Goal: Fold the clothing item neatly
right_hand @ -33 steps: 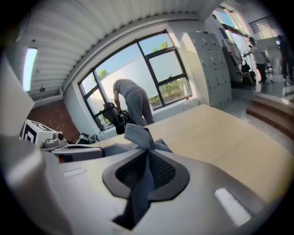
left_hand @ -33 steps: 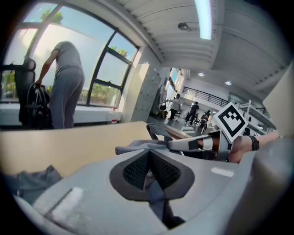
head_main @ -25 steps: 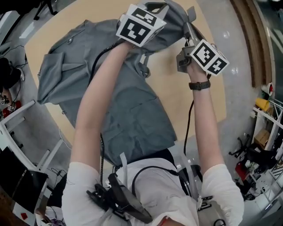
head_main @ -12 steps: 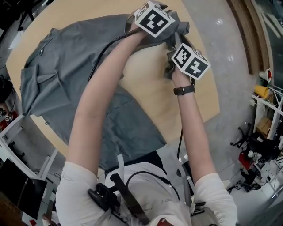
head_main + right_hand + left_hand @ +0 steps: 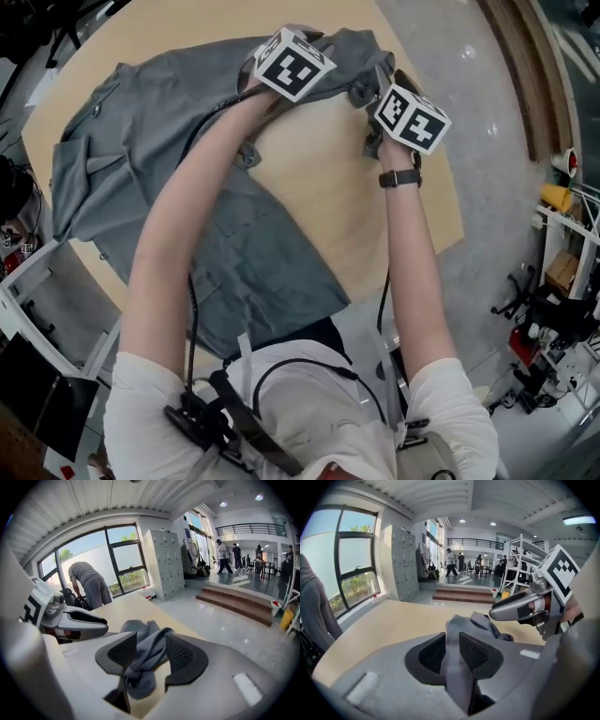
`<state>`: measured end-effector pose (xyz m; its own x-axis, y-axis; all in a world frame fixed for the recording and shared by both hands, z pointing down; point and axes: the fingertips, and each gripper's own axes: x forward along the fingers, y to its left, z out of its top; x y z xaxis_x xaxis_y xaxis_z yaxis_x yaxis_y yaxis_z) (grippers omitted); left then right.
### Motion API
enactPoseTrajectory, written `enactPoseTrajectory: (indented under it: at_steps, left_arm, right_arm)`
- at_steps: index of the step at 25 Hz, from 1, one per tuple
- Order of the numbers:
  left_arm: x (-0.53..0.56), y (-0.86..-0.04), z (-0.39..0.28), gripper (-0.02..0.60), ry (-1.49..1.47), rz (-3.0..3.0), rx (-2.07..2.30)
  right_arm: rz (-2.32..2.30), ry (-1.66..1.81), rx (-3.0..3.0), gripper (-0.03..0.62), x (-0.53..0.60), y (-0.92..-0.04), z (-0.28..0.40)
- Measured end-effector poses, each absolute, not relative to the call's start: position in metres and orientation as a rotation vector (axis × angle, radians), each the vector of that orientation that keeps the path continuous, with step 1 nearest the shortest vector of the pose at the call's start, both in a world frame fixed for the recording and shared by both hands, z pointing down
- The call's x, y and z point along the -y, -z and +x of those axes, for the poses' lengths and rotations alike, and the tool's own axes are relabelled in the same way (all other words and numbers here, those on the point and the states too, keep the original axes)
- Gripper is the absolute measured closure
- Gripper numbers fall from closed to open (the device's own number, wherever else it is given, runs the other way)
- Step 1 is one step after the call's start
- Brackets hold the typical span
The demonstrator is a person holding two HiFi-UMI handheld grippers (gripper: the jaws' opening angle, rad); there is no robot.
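Grey shirt (image 5: 141,178) lies on the round wooden worktop (image 5: 375,216). Most of it is spread over the left half. One panel runs toward the near edge and hangs over it in front of the person. A bunched edge (image 5: 349,54) of the shirt sits at the far edge, right of centre, and both hands are there.

Left tongs (image 5: 451,644): the jaws have just been opening. They stand part-spread with a thick upright fold of grey cloth between the ribbed pads. The cloth fills the gap, but the pads look slack on it, not clamping.

Right tongs (image 5: 151,651): the jaws have also just been opening. They are spread, with a loose twist of the same cloth lying between the pads and daylight showing beside it. The grip is let go.

The two sets of tongs sit just beside each other, angled downward, the left one nearer the shirt's body. Bare wood shows on the near side of them.

Key relation: from the tongs, the bulk of the shirt lies left and back toward the person. Its long run goes from the far edge toward the near-left rim. My judgement is that this edge has just been laid down. Any next fold must reach back across toward the left or the overhanging near panel, and the left hand has the shorter way.

Risk: the lump at the far edge is crumpled, not flat.
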<state>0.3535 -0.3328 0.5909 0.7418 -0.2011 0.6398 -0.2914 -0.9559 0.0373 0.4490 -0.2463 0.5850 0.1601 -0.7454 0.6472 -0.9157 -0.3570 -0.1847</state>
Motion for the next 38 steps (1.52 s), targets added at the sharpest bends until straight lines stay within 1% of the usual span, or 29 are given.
enactPoseTrajectory:
  at_steps: [2,3,4,5,6,8,11,12,13,15,17,19,20,21,22,24,26,27,30,31,38]
  left_arm:
    - [0.345,-0.585,0.374,0.485,-1.037,2.834,0.348]
    - [0.345,-0.583,0.388,0.485,-1.032,2.825,0.291]
    - [0.340,-0.583,0.404,0.482,-1.019,2.796,0.214]
    - [0.333,-0.585,0.419,0.452,-1.017,2.759,0.138]
    - [0.329,-0.590,0.432,0.430,-1.037,2.731,0.083]
    - [0.328,-0.605,0.448,0.430,-1.133,2.711,0.046]
    - [0.328,-0.627,0.451,0.430,-1.268,2.696,0.019]
    - [0.326,-0.631,0.452,0.431,-1.285,2.701,0.004]
    - [0.325,-0.633,0.453,0.433,-1.286,2.712,-0.004]
    - [0.323,-0.632,0.456,0.442,-1.267,2.735,0.000]
    - [0.321,-0.632,0.458,0.445,-1.265,2.748,0.000]
    - [0.319,-0.631,0.458,0.451,-1.272,2.757,-0.008]
    - [0.319,-0.630,0.458,0.464,-1.269,2.763,-0.009]
    - [0.319,-0.630,0.458,0.492,-1.261,2.771,-0.005]
    - [0.319,-0.628,0.458,0.565,-1.247,2.780,0.003]
    - [0.320,-0.623,0.457,0.572,-1.202,2.800,0.022]
    - [0.320,-0.612,0.454,0.574,-1.136,2.816,0.025]
    - [0.318,-0.604,0.452,0.574,-1.096,2.821,0.016]
    - [0.308,-0.567,0.441,0.574,-0.999,2.837,-0.054]
    - [0.304,-0.552,0.437,0.574,-0.981,2.854,-0.089]
    - [0.273,-0.451,0.399,0.574,-0.884,2.985,-0.349]
  right_arm:
    - [2.167,-1.033,1.580,0.398,0.267,-0.598,0.447]
    - [2.159,-1.042,1.563,0.411,0.273,-0.603,0.446]
    - [2.162,-1.036,1.536,0.473,0.274,-0.606,0.447]
    - [2.179,-1.029,1.504,0.574,0.271,-0.609,0.450]
    - [2.212,-1.043,1.473,0.576,0.263,-0.611,0.454]
    - [2.311,-1.133,1.423,0.576,0.237,-0.614,0.463]
    - [2.474,-1.263,1.321,0.574,0.185,-0.616,0.482]
    - [2.501,-1.274,1.277,0.558,0.168,-0.616,0.490]
    - [2.508,-1.272,1.229,0.521,0.152,-0.616,0.498]
    - [2.483,-1.239,1.124,0.492,0.125,-0.616,0.512]
    - [2.453,-1.150,1.086,0.366,0.115,-0.605,0.519]
    - [2.416,-1.018,1.224,0.373,0.137,-0.584,0.513]
    - [2.372,-0.964,1.341,0.390,0.156,-0.576,0.505]
    - [2.304,-0.926,1.462,0.402,0.177,-0.573,0.495]
    - [2.218,-0.908,1.567,0.402,0.196,-0.574,0.484]
    - [2.048,-0.903,1.693,0.395,0.224,-0.587,0.469]
    - [1.939,-0.895,1.789,0.361,0.242,-0.596,0.460]
    - [1.914,-0.893,1.865,0.359,0.249,-0.593,0.454]
    - [1.874,-0.921,2.113,0.251,0.257,-0.573,0.437]
    - [1.851,-0.918,2.168,0.235,0.255,-0.567,0.433]
    - [1.705,-0.767,2.337,0.220,0.252,-0.535,0.423]
